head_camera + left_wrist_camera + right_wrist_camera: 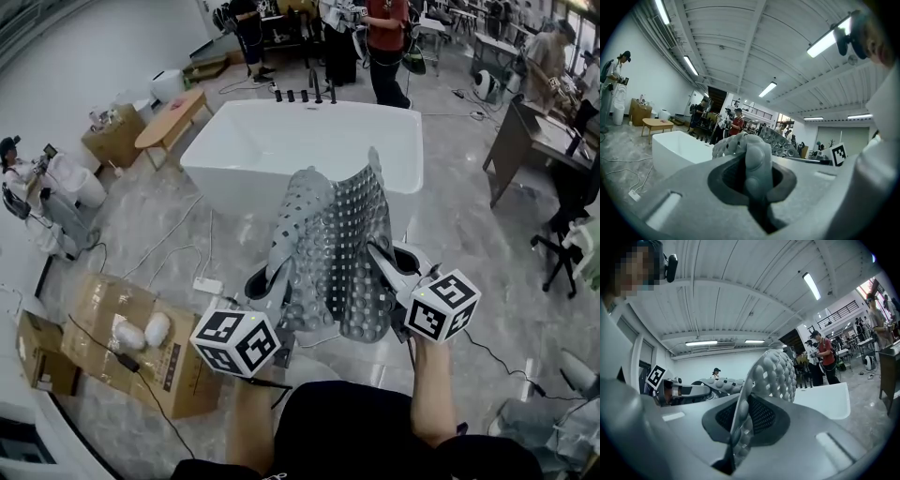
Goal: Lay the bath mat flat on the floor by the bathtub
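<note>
One bath mat [330, 246], slung between left tongs [276, 278] and right tongs [377, 253], both clamped

— How's the light?
— Bright and even, from ceiling strip lights [828, 41], which flare white in both gripper views. The glossy floor [469, 225] carries a soft sheen, and shadows are faint.
— And sharpness?
— The head view is crisp but bowed at its edges. The gripper views sit inside dark round vignettes. The left tool [757, 171] and right tool [739, 427] blur near the lens, while the hall behind is sharper.
</note>
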`<state>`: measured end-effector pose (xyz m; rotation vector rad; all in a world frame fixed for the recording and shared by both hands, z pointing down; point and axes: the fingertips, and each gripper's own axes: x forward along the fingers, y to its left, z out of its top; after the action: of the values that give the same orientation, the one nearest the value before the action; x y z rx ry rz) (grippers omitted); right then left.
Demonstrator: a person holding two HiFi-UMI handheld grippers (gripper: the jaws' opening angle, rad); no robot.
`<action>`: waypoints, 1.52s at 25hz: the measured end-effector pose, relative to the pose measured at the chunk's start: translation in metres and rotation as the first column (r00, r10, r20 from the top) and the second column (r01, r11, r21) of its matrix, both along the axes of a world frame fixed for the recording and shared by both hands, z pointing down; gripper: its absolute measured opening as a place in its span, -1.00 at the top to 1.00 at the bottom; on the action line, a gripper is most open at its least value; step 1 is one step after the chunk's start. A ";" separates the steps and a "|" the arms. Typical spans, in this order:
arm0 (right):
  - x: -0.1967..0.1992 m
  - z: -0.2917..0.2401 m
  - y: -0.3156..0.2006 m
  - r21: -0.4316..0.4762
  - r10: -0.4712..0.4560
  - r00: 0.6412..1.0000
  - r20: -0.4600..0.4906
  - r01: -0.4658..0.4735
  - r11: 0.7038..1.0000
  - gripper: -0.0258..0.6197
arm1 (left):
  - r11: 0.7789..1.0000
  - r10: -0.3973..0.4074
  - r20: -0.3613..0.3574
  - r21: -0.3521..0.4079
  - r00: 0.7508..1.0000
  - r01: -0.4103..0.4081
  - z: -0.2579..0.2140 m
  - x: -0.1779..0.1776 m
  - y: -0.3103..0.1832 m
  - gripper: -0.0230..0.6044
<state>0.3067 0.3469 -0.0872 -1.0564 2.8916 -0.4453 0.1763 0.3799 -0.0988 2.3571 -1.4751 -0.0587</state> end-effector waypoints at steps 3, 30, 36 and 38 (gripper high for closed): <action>-0.016 0.007 -0.011 -0.014 -0.012 1.000 0.001 0.012 1.000 0.85 | 1.000 -0.008 -0.006 -0.019 1.000 0.008 0.008 -0.014 -0.011 0.86; -0.245 0.074 -0.205 -0.212 0.021 1.000 -0.011 -0.023 0.977 0.85 | 0.973 -0.039 -0.010 -0.227 0.999 0.036 0.083 -0.259 -0.198 0.86; -0.276 0.085 -0.217 -0.233 0.031 0.998 -0.052 -0.043 0.972 0.85 | 0.970 -0.008 -0.021 -0.245 1.000 0.002 0.095 -0.293 -0.217 0.86; -0.285 0.084 -0.220 -0.238 0.035 0.997 -0.066 -0.050 0.970 0.85 | 0.967 0.000 -0.034 -0.253 0.999 -0.008 0.098 -0.300 -0.221 0.86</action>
<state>0.0222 0.1264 -0.0034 -1.1791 2.9169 -0.7904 -0.1236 0.1593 -0.0010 2.1437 -1.3727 0.0858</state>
